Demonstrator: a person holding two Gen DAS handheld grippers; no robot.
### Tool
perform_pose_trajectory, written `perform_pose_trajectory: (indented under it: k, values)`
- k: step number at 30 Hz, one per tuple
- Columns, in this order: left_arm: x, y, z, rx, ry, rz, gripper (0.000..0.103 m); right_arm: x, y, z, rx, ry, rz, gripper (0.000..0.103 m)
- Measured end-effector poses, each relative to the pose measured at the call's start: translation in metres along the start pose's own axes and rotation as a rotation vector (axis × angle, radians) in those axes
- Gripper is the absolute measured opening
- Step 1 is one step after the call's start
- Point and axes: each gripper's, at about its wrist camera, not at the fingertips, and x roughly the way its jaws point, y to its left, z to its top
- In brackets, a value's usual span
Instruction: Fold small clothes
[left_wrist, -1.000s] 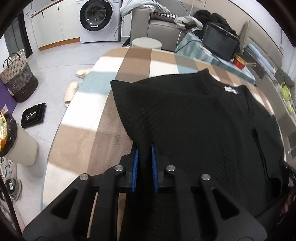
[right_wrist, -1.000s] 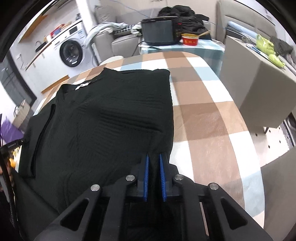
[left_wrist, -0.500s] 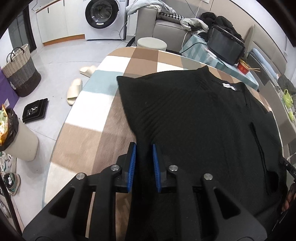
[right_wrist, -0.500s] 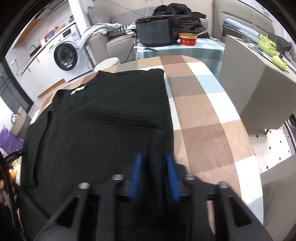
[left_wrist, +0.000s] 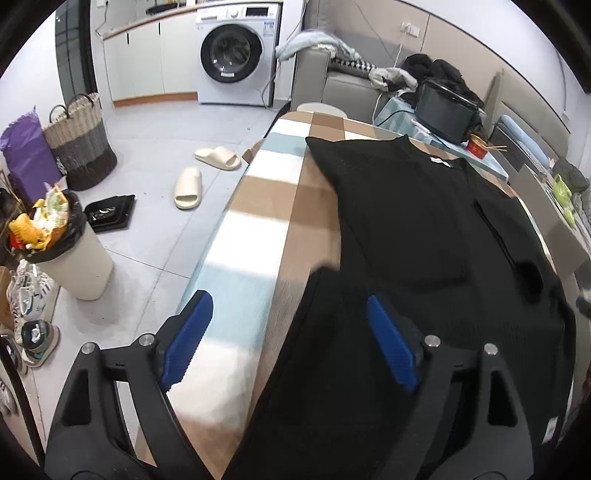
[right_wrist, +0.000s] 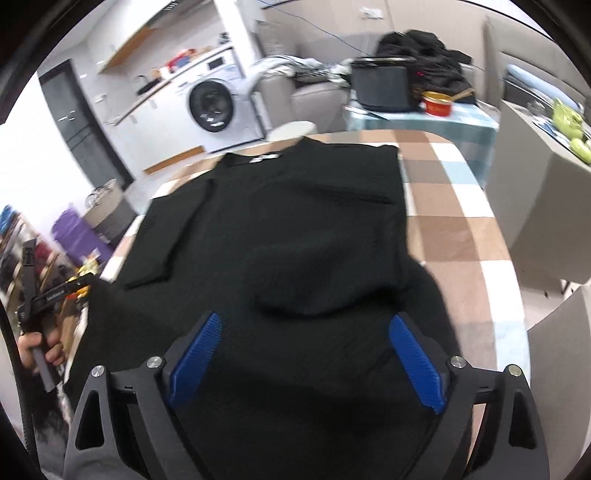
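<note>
Both grippers, left gripper (left_wrist: 290, 339) and right gripper (right_wrist: 308, 363), have released the seemingly flat sweater (left_wrist: 424, 236), fingers opening, angled downward.

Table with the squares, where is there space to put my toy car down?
The checkered tablecloth lies bare in a strip between the black knitted sweater and the table's edge on the washing-machine side, and again on its other side, towards the grey counter. The middle is covered by the sweater.

A white front-loading washing machine (left_wrist: 236, 55) is standing by the wall; two cream rubber slippers (left_wrist: 188, 187) are lying near an overflowing white rubbish bin (left_wrist: 70, 258).
</note>
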Motion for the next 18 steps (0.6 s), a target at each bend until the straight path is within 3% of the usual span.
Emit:
perform_pose_trajectory:
  k: [10,18]
  values:
    - [-0.040,0.004,-0.090,0.056,0.014,0.031,0.087,-0.048,-0.011,-0.065,0.018,-0.028,-0.056,0.096]
    - [-0.028,0.000,-0.109,0.053,0.056,0.064,0.087,-0.075,-0.052,-0.108,0.123,0.011,-0.078,0.096]
